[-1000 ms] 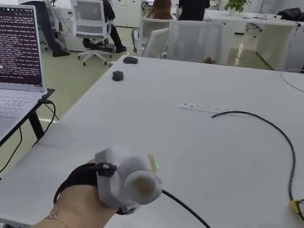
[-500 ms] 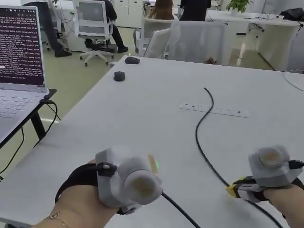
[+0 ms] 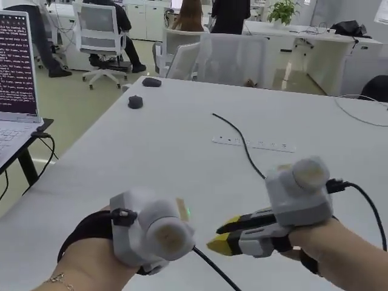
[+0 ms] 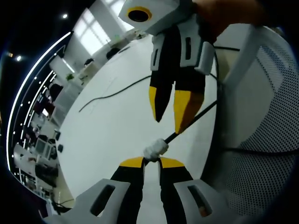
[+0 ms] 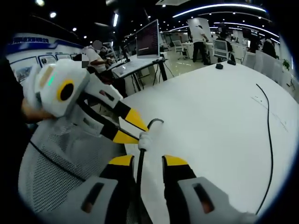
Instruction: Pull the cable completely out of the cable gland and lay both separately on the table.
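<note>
1. Cable gland (image 4: 155, 148) is the little white piece. It sits at the near edge of the table (image 3: 182, 160), clamped right between the yellow tips of the left gripper (image 4: 152, 163).
2. The black cable (image 5: 139, 172) is threaded through the gland. In the right gripper view a short curl of it pokes out the far side.
3. The right gripper (image 5: 148, 161) faces the left one nose to nose, tips just short of the gland. Its jaws stand apart and the cable runs down the gap between them, not squeezed as far as I can see.
4. From the head view, the rest of the cable trails away across the tabletop and crosses a flat white power strip (image 3: 253, 144).
5. Farther back there's a dark mouse (image 3: 135, 102) on the table, and a laptop (image 3: 15, 73) off to the left on its own stand.
</note>
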`<state>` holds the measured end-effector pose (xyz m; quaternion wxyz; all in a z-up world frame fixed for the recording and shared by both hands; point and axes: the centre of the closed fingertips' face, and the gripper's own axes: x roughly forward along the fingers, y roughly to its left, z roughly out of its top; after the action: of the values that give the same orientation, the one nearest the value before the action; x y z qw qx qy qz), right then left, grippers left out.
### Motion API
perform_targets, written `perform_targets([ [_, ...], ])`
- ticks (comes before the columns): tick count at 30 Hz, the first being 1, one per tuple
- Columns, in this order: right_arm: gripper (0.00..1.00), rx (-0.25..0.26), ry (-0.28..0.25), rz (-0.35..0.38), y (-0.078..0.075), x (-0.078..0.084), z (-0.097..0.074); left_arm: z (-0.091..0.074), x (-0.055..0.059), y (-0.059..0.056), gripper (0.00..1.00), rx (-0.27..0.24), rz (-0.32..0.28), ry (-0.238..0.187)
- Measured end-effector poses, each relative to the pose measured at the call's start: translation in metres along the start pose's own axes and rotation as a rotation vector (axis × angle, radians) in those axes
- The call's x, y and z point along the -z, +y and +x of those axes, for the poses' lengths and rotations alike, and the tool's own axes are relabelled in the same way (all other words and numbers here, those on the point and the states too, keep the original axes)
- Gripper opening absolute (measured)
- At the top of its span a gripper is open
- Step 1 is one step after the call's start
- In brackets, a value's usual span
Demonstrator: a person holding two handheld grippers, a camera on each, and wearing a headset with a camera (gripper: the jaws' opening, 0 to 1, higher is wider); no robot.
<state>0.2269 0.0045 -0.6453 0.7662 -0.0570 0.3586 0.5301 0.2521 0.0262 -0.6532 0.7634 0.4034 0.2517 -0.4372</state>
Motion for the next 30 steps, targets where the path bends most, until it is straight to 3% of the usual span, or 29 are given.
perform_targets([
  [3,0.24,0.017,0.027,0.018,0.0,0.006,0.014,0.0,0.0,-0.002,0.12,0.009,0.007,-0.002],
  [8,0.11,-0.01,0.023,0.056,0.002,0.01,0.024,0.0,-0.002,-0.008,0.12,0.03,0.019,-0.006],
  [9,0.06,-0.005,0.029,0.029,0.0,0.013,0.023,0.0,-0.002,-0.01,0.12,0.037,0.035,-0.006],
  [11,0.04,-0.023,0.028,0.047,0.0,0.017,0.019,0.0,-0.005,-0.014,0.13,0.056,0.054,-0.024],
  [13,0.03,-0.04,0.012,0.015,0.002,0.018,0.014,0.0,-0.009,-0.016,0.14,0.056,0.084,-0.036],
  [16,0.03,-0.058,0.005,-0.016,0.003,0.018,0.009,0.001,-0.019,-0.023,0.25,0.052,0.157,-0.069],
  [22,0.03,-0.127,-0.012,-0.074,0.016,0.018,0.003,0.001,-0.022,-0.03,0.26,0.081,0.191,-0.086],
  [25,0.03,-0.144,-0.02,-0.077,0.018,0.017,0.001,0.0,-0.022,-0.033,0.17,0.086,0.232,-0.079],
  [27,0.03,-0.139,-0.018,-0.073,0.017,0.018,0.001,0.001,-0.022,-0.034,0.17,0.092,0.222,-0.078],
  [28,0.03,-0.13,-0.012,-0.068,0.016,0.019,0.0,0.001,-0.018,-0.03,0.17,0.07,0.232,-0.051],
  [30,0.03,-0.112,-0.011,-0.07,0.012,0.02,-0.001,0.001,-0.014,-0.025,0.17,0.055,0.23,-0.035],
])
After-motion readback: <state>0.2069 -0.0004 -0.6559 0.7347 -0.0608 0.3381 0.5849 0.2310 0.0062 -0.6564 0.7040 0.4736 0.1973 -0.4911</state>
